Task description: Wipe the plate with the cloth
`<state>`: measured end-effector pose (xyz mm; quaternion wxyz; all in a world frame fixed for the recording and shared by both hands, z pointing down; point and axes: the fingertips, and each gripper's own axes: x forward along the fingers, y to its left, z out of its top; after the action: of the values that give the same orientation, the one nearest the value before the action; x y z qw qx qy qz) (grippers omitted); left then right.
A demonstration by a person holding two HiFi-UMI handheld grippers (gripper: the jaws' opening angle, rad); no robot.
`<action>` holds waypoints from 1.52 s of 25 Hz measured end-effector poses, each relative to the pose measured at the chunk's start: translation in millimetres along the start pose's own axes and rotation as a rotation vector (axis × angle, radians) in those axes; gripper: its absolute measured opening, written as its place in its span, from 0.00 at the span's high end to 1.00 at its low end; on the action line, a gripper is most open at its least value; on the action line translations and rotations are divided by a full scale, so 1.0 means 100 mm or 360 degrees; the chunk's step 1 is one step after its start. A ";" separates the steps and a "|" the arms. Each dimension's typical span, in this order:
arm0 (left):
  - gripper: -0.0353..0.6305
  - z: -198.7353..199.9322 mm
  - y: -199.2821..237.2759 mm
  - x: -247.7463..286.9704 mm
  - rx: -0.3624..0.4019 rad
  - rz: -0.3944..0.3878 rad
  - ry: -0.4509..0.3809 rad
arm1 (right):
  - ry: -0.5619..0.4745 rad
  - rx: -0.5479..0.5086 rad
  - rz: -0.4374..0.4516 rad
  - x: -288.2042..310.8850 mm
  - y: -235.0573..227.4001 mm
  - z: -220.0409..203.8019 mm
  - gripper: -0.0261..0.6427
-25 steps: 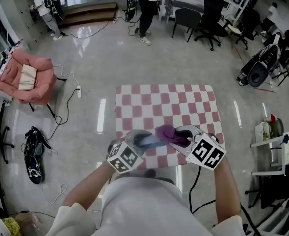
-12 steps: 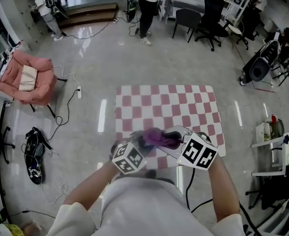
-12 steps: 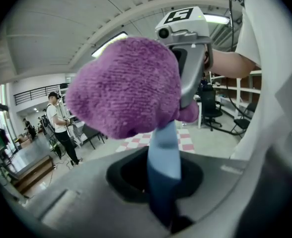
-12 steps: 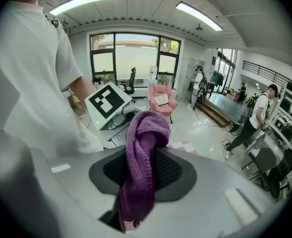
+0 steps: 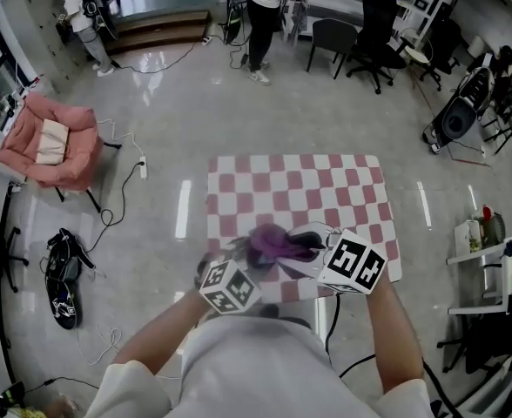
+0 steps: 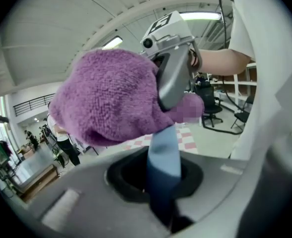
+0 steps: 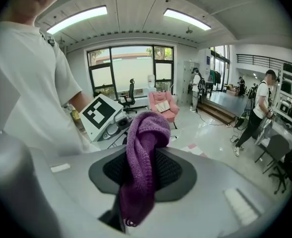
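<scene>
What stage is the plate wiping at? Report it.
Done: both are picked up. In hand: left gripper clamps the plate, right gripper clamps the cloth, laid against the plate above the checkered mat. Left: finishing the wipe; how clean it is cannot be told.

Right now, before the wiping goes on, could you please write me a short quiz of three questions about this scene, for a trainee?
1. True or false: the right tongs are shut on the purple cloth.
2. What do the left tongs grip? A) the blue plate, seen edge-on. B) a sponge. C) nothing.
3. Fill the gap: in the head view, the mat below both tongs has a red and white ____ pattern.

Key: 1 true; 2 A; 3 checkered.
</scene>
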<state>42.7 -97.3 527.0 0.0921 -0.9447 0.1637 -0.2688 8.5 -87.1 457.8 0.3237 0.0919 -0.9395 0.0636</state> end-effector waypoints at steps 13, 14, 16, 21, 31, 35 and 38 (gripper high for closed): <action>0.89 0.09 -0.01 -0.12 0.0186 0.0055 -0.0054 | -0.0108 0.0229 0.0019 -0.20 -0.17 -0.12 0.78; 0.89 0.09 0.01 -0.12 0.0204 0.0065 -0.0057 | -0.0110 0.0239 0.0014 -0.22 -0.19 -0.13 0.78; 0.89 0.11 0.03 -0.14 0.0248 0.0082 -0.0061 | -0.0108 0.0256 0.0007 -0.25 -0.24 -0.16 0.78; 0.89 0.14 0.03 -0.16 0.0339 0.0097 -0.0070 | -0.0052 0.0283 -0.0003 -0.32 -0.33 -0.30 0.78; 0.89 0.20 0.00 -0.19 0.0493 0.0109 -0.0100 | 0.0095 0.0343 0.0035 -0.45 -0.48 -0.67 0.79; 0.89 0.23 0.00 -0.19 0.0540 0.0106 -0.0115 | 0.0140 0.0378 0.0055 -0.47 -0.54 -0.80 0.79; 0.89 0.25 0.01 -0.21 0.0563 0.0100 -0.0128 | 0.0190 0.0386 0.0065 -0.49 -0.56 -0.89 0.79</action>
<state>39.1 -88.5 495.5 0.2715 -0.9182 0.1395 -0.2525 111.3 -119.1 500.4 0.3642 0.1073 -0.9057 0.1886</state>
